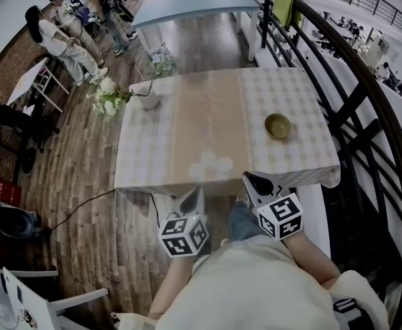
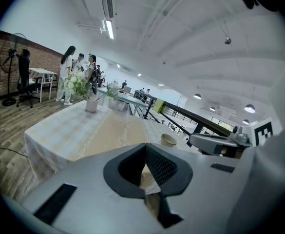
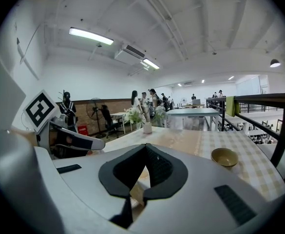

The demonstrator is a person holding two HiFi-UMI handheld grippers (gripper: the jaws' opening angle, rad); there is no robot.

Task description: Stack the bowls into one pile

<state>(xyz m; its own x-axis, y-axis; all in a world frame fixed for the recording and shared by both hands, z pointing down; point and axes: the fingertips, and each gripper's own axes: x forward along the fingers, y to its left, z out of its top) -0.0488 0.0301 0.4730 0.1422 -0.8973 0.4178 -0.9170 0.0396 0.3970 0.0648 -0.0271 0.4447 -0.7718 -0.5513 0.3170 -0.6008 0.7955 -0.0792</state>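
One olive-green bowl [image 1: 277, 125] stands on the right side of the checked tablecloth [image 1: 159, 150]; whether others are nested in it I cannot tell. It also shows as the bowl [image 2: 168, 140] in the left gripper view and the bowl [image 3: 224, 157] in the right gripper view. My left gripper [image 1: 195, 196] hangs just short of the table's near edge, shut, with nothing in it. My right gripper [image 1: 254, 181] is beside it at the near edge, also shut and empty, well short of the bowl. In each gripper view the dark pads [image 2: 158, 165] [image 3: 158, 165] meet at their tips.
A white vase [image 1: 149, 100] with a spray of flowers [image 1: 108, 98] stands at the table's far left corner. A black metal railing [image 1: 352, 108] runs close along the right side. Another long table [image 1: 187, 5] lies beyond, and people stand at the far left.
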